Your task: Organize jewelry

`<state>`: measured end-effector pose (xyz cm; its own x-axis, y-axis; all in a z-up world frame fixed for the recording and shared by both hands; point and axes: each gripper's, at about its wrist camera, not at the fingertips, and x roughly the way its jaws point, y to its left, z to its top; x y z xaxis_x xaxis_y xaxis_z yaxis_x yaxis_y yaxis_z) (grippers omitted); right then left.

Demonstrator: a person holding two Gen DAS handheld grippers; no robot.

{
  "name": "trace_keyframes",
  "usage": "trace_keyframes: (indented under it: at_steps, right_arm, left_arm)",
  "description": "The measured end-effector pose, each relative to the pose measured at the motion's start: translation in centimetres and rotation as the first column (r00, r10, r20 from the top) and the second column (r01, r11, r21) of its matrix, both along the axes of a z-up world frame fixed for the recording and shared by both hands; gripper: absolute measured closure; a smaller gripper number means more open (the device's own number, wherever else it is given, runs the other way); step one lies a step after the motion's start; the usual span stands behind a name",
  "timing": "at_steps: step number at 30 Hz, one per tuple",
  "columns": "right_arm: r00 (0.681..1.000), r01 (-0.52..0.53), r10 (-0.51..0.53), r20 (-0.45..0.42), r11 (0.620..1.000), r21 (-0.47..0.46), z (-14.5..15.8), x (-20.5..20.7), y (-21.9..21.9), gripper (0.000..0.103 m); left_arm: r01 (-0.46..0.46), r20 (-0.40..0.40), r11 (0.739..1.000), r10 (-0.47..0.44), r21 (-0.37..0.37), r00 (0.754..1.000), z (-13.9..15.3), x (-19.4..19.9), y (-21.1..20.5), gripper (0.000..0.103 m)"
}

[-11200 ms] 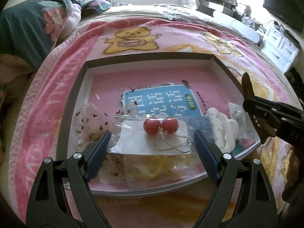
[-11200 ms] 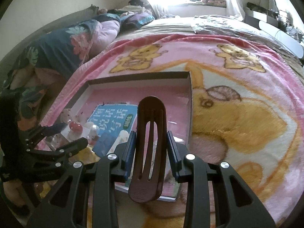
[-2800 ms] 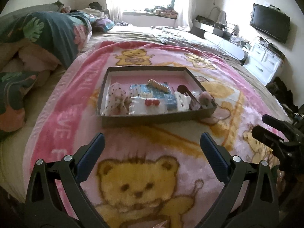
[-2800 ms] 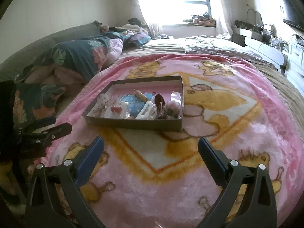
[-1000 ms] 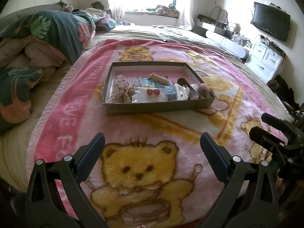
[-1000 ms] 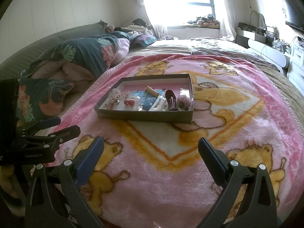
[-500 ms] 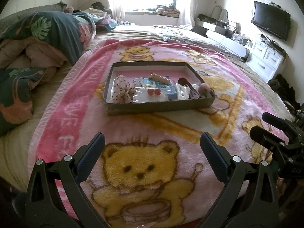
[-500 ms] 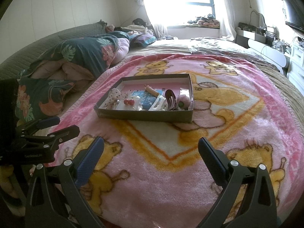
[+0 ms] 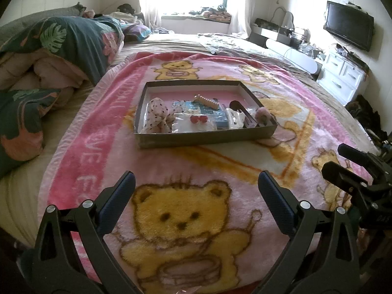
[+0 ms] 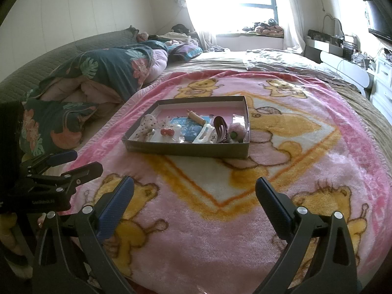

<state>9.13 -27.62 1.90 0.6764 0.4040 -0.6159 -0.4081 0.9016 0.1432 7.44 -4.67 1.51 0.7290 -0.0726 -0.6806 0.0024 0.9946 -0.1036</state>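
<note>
- Both pairs of fingers are spread wide and grasp nothing: the left gripper (image 9: 196, 186) and the right gripper (image 10: 194, 189) each hang low over the near part of the blanket (image 9: 220, 171).
- Left fingers (image 9: 117, 201) frame a yellow bear printed on the blanket; the box (image 9: 205, 139) lies well beyond their tips, straight ahead and between them in the left wrist view.
- Right fingers (image 10: 273, 205) point the same way, with the box (image 10: 186, 150) well apart from them, ahead and a little to the left.
- Seen from the right wrist, the left gripper (image 10: 71, 164) sits at the left edge, near the blanket's border; from the left wrist, the right gripper (image 9: 343, 164) shows at the right edge.
- Inside the box, from left to right: a spotted bow (image 9: 158, 116), a clear packet with red bead earrings (image 9: 198, 119), a blue card (image 9: 215, 115), a white claw clip (image 9: 234, 120), a brown clip (image 9: 238, 106) and a pink fluffy piece (image 9: 263, 115).
- A beaded clip (image 9: 207, 101) lies across the blue card toward the far wall of the box.
- Smaller clear packets seem to lie among these things, though the view is too coarse to say what they hold.
- The box rests flat on the blanket, on a bed (image 10: 281, 56) with a folded quilt (image 10: 110, 71) to the left.
</note>
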Motion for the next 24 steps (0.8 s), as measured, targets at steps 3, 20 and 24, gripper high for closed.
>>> trace_keyframes:
  at_steps: [3,20,24]
  right_arm:
    - [1.0,0.0,0.0,0.0,1.0,-0.001,0.0,0.0,0.0,0.004]
    - [0.999,0.049,-0.049,-0.007,0.999,-0.011,-0.1,0.5,-0.6,0.004]
    - [0.996,0.085,-0.084,-0.03,0.996,0.001,-0.8,1.6,-1.3,0.004]
  left_arm:
    - [0.002,-0.003,1.0,-0.002,-0.005,1.0,0.0,0.0,-0.2,0.009]
    - [-0.015,-0.022,1.0,0.015,-0.006,1.0,-0.9,0.3,0.7,0.009]
    - [-0.043,-0.026,0.999,0.043,-0.025,0.999,-1.3,0.9,1.8,0.009]
